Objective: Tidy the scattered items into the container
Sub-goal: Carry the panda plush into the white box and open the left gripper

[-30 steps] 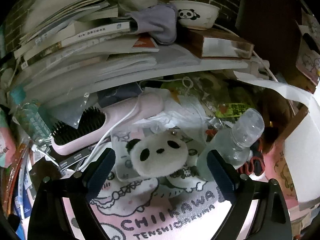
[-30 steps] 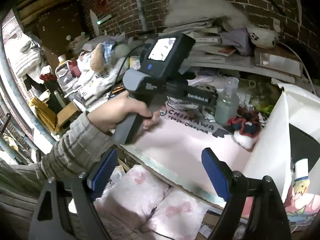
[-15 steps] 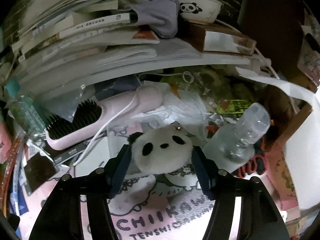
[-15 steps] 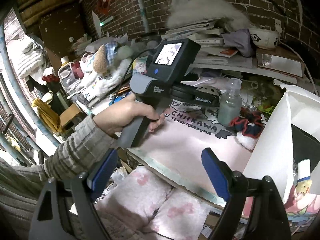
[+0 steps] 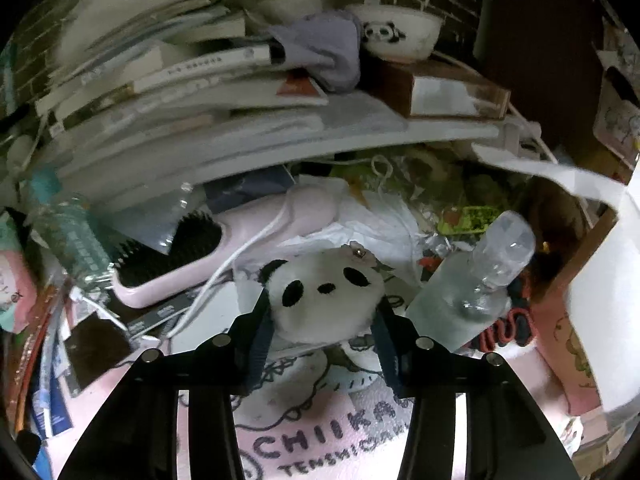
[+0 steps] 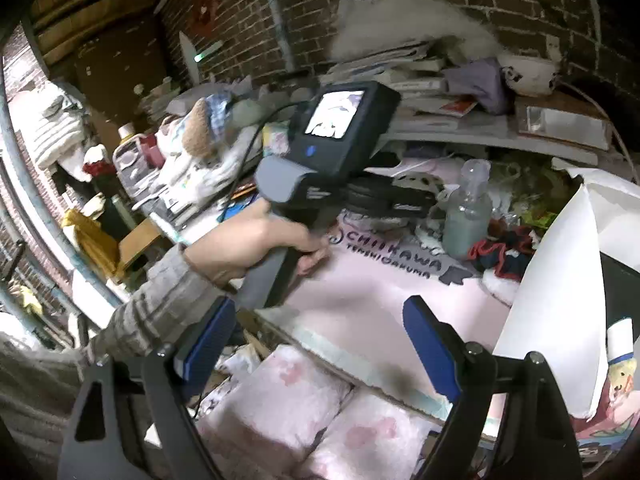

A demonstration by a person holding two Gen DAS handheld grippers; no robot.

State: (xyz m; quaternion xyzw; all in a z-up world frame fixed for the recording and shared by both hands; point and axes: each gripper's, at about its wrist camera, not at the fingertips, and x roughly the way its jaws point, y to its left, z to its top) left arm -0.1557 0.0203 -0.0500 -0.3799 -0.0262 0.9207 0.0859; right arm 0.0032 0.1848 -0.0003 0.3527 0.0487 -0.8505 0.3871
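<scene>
A white panda plush [image 5: 324,292] lies at the back of the pink printed mat [image 5: 320,440]. My left gripper [image 5: 322,304] has it between its jaws, which are closing, and both blue pads press into its sides. The right wrist view shows that gripper [image 6: 396,200] held by a person's hand [image 6: 256,244], with the plush [image 6: 416,180] at its tip. A clear bottle [image 5: 468,292] and a red and black scrunchie [image 5: 504,328] sit just right of the plush. My right gripper [image 6: 318,320] hangs open over the mat's front edge [image 6: 360,292], holding nothing.
A pink hairbrush [image 5: 224,252] with a white cord lies left of the plush, a plastic water bottle [image 5: 72,240] further left. A shelf of books bears a panda bowl [image 5: 396,36]. A tall white sheet [image 6: 556,320] stands at the mat's right side. Pink cushions [image 6: 300,408] lie below the table.
The left gripper's jaws have drawn in from wide apart to touch both sides of the panda plush. The right gripper has stayed open and still.
</scene>
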